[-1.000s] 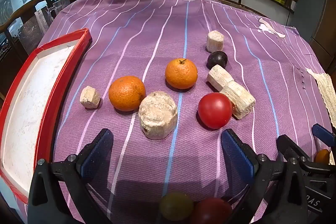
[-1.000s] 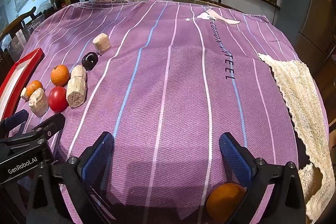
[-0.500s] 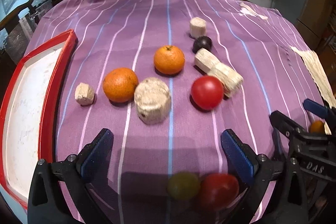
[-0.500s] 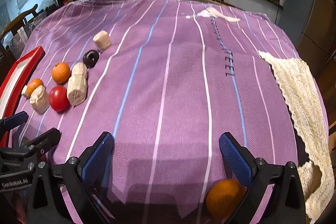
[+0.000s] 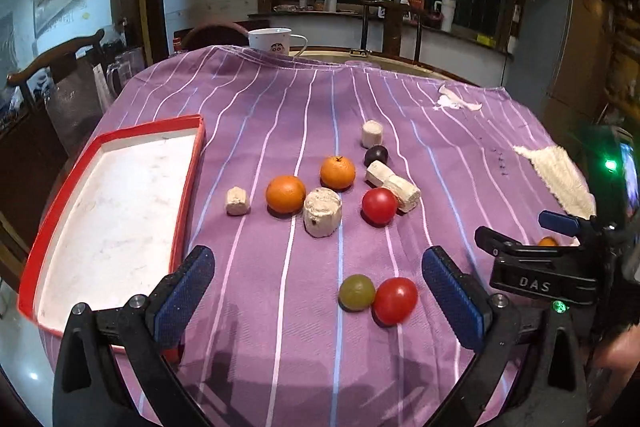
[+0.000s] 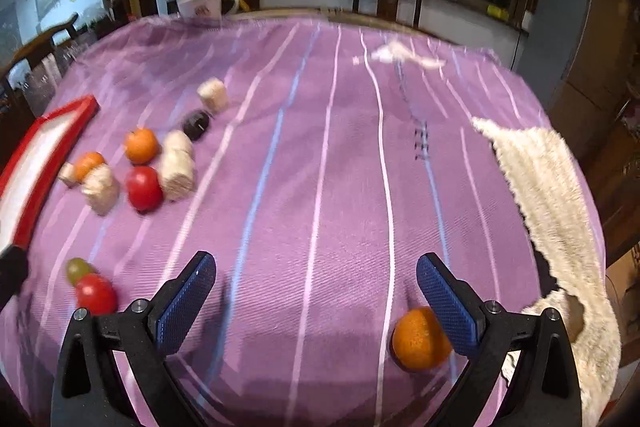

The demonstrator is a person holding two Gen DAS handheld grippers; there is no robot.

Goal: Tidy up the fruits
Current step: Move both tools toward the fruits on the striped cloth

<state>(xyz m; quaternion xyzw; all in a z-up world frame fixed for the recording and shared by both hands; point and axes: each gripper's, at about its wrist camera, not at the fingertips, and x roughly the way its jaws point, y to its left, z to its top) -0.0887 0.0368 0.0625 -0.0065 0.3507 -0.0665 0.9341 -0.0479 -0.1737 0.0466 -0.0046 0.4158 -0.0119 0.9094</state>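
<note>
Left wrist: two oranges (image 5: 285, 193), two tomatoes (image 5: 379, 205); left claw (image 5: 318, 289) wide, empty.

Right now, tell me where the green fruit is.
Left wrist view: the green fruit lies low, right of centre, touching a red tomato on its right.

Left hand-held gripper (image 5: 318, 293) hangs low over the table, blue fingers (image 5: 182, 293) spread wide, gripping nothing. Right hand-held gripper (image 6: 316, 297) sits alongside, fingers (image 6: 448, 303) just as wide apart, also empty.
</note>
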